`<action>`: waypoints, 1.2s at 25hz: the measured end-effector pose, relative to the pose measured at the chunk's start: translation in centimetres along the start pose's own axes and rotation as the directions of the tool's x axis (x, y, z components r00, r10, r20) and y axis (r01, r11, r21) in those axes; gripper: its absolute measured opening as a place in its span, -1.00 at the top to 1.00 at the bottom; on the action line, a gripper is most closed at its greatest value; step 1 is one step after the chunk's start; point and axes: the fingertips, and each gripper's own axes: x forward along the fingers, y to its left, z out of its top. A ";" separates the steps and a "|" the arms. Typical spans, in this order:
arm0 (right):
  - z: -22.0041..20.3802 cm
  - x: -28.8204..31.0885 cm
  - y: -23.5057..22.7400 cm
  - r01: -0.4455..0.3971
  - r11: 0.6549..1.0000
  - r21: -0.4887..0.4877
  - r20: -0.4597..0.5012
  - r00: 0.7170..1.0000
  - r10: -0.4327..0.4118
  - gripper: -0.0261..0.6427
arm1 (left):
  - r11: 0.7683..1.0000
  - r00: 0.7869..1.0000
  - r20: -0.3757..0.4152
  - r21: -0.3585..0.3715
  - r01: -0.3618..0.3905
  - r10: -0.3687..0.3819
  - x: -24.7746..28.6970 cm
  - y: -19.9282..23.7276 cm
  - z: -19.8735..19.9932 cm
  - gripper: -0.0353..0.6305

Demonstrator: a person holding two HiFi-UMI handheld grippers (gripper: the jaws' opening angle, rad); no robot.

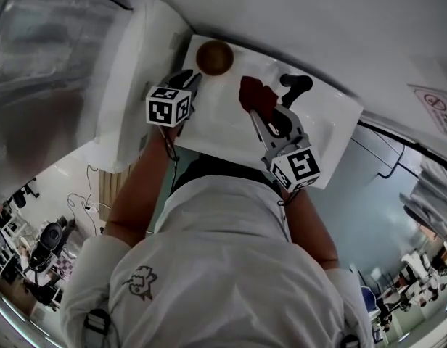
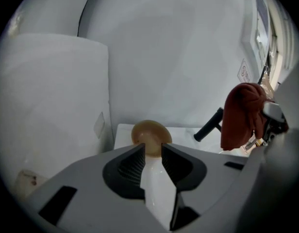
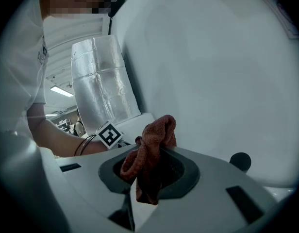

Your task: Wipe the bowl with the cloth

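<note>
Broad white desk [image 1: 332, 125], pushed up against a pale wall. To its left, a taller white-covered block [image 1: 129, 85]; beyond that, a silvery foil-wrapped column [image 1: 42, 64]. Over the desk, both arms of the person [image 1: 223, 267] stretched forward, a pair of tongs in each hand.

Left tongs [image 2: 153, 152] released: jaws parted with a clear gap, nothing pressed between the pads, only bare desk visible through the gap. Tips aimed at the bowl and close to it; touching or not, impossible to tell.

Right tongs [image 3: 147, 166] clenched on the dark red cloth [image 3: 154, 144], bunched up and spilling out above and below the jaws, held over the middle of the desk.

Brown bowl [image 1: 214, 56] sitting at the desk's far left corner, near the white block, just ahead of the left tongs and apart from the cloth.

Black handle-like piece [image 1: 297, 85] lying near the desk's far edge, just right of the cloth.
</note>
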 end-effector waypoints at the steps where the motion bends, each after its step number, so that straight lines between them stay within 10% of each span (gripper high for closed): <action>1: -0.1 0.1 -0.1 -0.001 1.000 0.001 -0.002 1.000 0.001 0.64 | 1.000 1.000 -0.007 -0.010 -0.006 0.005 0.5 0.4 -0.1 0.56; 18: -0.4 -0.5 -2.0 -0.019 0.999 0.035 -0.001 1.000 0.019 0.64 | 0.971 0.995 -0.070 -0.224 -0.084 0.070 6.1 4.1 -1.3 0.50; 30: -0.4 -2.7 -1.8 -0.031 0.998 0.052 0.015 0.999 0.030 0.64 | 0.979 0.992 -0.060 -0.169 -0.119 0.110 7.2 2.8 -0.9 0.80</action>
